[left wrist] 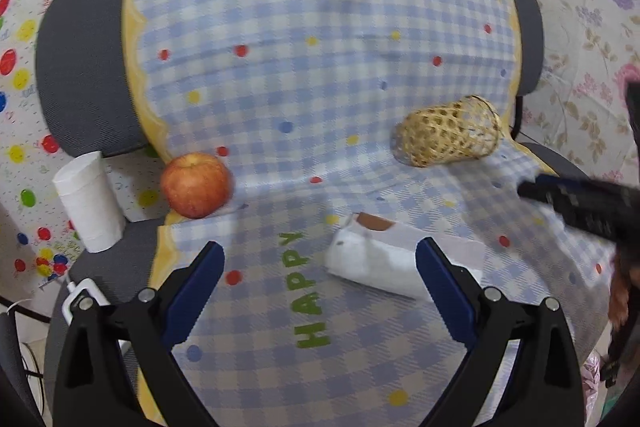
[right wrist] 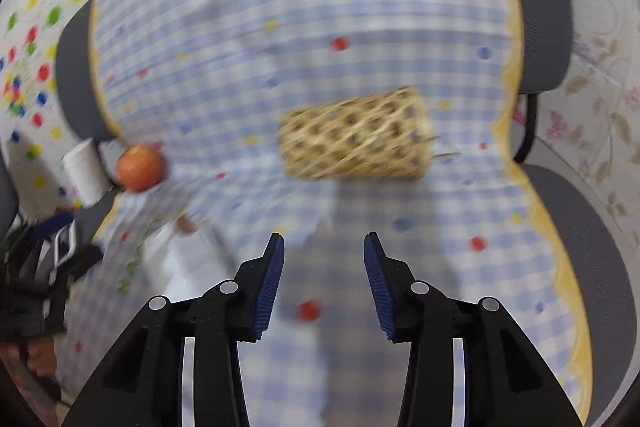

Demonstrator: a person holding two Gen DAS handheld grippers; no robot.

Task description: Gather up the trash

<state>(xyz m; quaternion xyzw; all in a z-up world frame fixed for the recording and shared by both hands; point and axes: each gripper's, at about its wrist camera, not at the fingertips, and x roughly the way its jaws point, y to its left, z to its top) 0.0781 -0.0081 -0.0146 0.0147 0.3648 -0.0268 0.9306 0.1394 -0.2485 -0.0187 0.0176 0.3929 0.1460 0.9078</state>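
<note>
A crumpled white paper wrapper (left wrist: 374, 261) with a brown patch lies on the blue checked cloth, just ahead of my open left gripper (left wrist: 320, 259) and toward its right finger. A woven straw basket (left wrist: 446, 137) lies on its side farther back right; it also shows in the right wrist view (right wrist: 356, 139). My right gripper (right wrist: 324, 247) is open and empty, a short way before the basket. The wrapper shows blurred in the right wrist view (right wrist: 184, 259). The right gripper's fingers (left wrist: 576, 201) enter the left wrist view from the right.
A red apple (left wrist: 196, 185) sits at the cloth's left edge, with a white paper cup (left wrist: 88, 201) left of it. The cloth (left wrist: 304, 75) drapes a grey office chair (left wrist: 80, 67). Patterned sheets cover the surroundings. The right wrist view is motion-blurred.
</note>
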